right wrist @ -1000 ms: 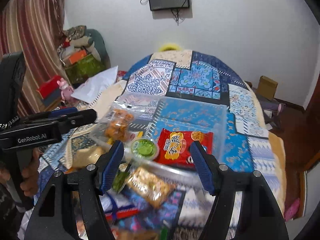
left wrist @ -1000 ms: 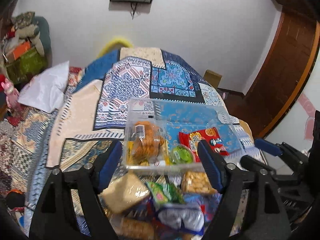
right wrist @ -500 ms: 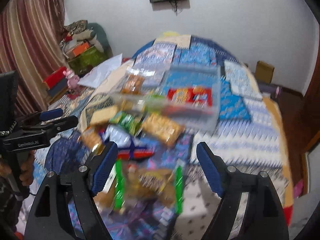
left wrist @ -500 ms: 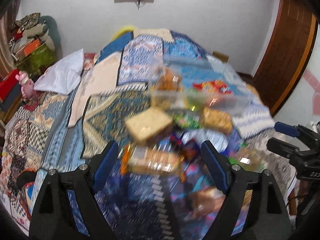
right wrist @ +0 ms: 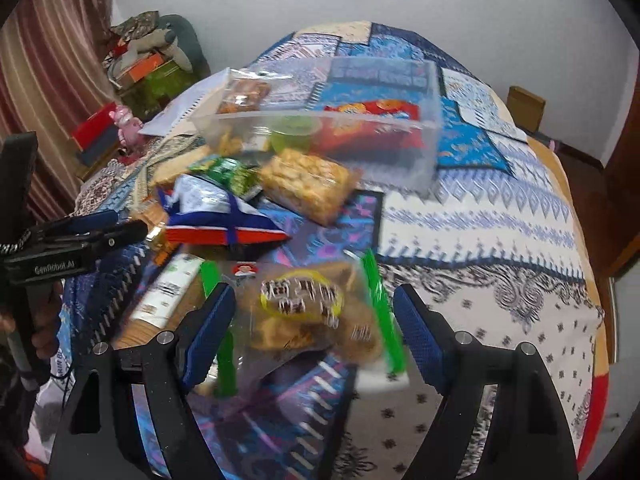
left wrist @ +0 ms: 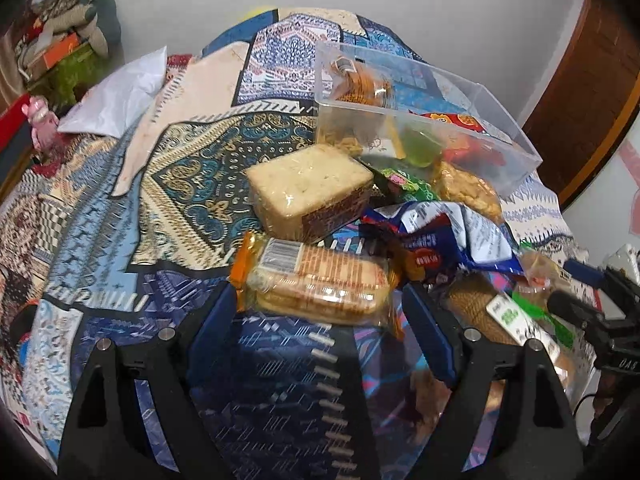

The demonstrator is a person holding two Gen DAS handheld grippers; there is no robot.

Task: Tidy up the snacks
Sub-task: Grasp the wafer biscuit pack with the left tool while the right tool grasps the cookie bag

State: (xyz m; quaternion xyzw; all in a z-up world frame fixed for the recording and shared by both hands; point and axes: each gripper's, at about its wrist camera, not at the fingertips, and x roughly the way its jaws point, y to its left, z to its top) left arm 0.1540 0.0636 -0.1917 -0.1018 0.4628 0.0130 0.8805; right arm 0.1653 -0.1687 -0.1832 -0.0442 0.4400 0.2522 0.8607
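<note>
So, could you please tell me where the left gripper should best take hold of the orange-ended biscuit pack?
Probably across the short width of the biscuit pack, mid-length, coming down from above. It lies flat and crosswise before the open left gripper, longer than the jaws' gap, so the fingers would need to turn to straddle its narrow sides, clear of the crimped ends.

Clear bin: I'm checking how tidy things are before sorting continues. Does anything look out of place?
Yes. Most snacks lie in a loose heap outside the clear bin: a wrapped cake block leans against its wall, and a blue packet sprawls crumpled over others.
</note>
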